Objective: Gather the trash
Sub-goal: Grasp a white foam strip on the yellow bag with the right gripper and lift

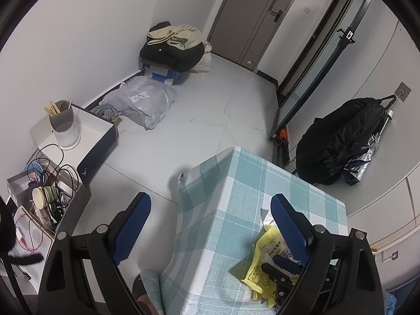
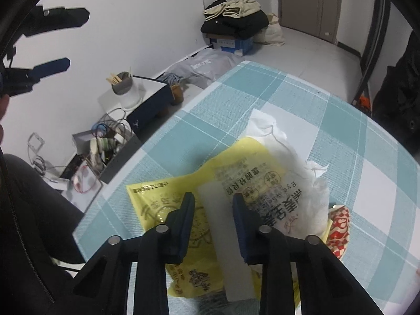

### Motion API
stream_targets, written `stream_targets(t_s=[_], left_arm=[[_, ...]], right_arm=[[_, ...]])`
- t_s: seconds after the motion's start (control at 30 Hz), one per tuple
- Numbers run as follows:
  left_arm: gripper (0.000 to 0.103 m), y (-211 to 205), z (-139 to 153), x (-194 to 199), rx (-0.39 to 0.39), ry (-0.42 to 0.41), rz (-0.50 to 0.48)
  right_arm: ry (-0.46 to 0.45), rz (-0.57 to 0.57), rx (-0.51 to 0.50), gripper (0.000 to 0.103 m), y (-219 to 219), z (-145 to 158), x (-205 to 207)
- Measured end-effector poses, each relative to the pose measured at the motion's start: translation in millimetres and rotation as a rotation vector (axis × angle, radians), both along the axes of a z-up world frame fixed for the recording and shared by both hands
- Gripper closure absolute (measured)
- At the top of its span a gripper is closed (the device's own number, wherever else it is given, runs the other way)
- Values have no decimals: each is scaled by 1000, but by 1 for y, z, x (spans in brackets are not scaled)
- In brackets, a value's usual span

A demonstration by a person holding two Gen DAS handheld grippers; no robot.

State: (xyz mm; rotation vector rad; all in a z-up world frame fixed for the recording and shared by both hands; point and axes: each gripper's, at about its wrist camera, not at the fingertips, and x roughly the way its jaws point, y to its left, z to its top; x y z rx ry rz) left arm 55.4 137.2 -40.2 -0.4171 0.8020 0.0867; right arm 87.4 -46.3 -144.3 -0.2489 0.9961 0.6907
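Wrappers (image 2: 210,183) lay on the bench (image 2: 341,110); our right gripper (image 2: 213,204) straddled the white strip (image 2: 223,236), grip unclear. Left gripper (image 1: 210,212) hung released. We judged a lower, centred pinch best.

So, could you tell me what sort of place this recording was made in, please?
Most likely a lived-in room of a flat or dormitory: a small table under a checked tablecloth, clothes piled on a box in the corner, and a black backpack hanging from a wall hook.

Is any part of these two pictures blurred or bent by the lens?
Left wrist view: sharp; fisheye bends the brown door and black corners frame the picture. Right wrist view: yellow plastic wrapper sharp, the left gripper at the edge slightly soft, checked teal tablecloth curved.
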Motion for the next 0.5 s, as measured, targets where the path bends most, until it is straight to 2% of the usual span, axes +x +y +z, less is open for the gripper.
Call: stream_targets(t_s=[0.2, 0.33, 0.5], left_arm=[[12, -3, -2, 2, 28, 10, -4], [12, -3, -5, 5, 16, 23, -20], [12, -9, -9, 9, 9, 34, -55]], right_arm=[[7, 3, 14, 93, 0, 2, 4], [-8, 3, 35, 96, -5, 8, 0], [-24, -42, 114, 96, -25, 26, -5]])
